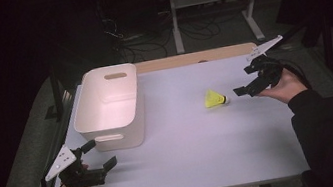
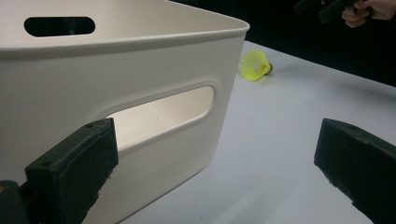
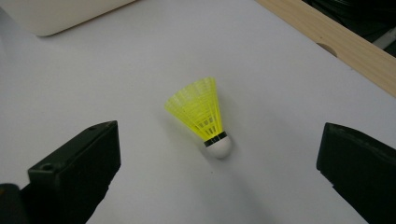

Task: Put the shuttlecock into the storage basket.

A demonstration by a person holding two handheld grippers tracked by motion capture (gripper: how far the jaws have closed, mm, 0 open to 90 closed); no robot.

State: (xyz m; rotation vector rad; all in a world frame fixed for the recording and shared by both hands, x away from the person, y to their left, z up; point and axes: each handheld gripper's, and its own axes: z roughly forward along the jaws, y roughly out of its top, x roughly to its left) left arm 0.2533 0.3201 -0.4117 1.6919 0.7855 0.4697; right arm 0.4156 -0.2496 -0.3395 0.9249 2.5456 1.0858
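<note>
A yellow shuttlecock (image 1: 215, 99) with a white cork tip lies on its side on the pale table (image 1: 193, 150), right of centre. My right gripper (image 1: 245, 81) hovers just to its right, open and empty; in the right gripper view the shuttlecock (image 3: 201, 114) lies between and ahead of the spread jaws of the right gripper (image 3: 219, 154). A white plastic bin (image 1: 111, 107) with handle slots stands at the left. My left gripper (image 1: 100, 154) rests open and empty by the bin's near wall. The left gripper view shows the bin (image 2: 116, 70) close up and the shuttlecock (image 2: 256, 65) beyond it.
A wooden strip (image 1: 194, 57) runs along the table's far edge. Beyond it are a dark floor with cables and a white frame leg (image 1: 176, 21). The bin's inside looks empty. The person's right hand with the other gripper (image 2: 327, 7) appears far off.
</note>
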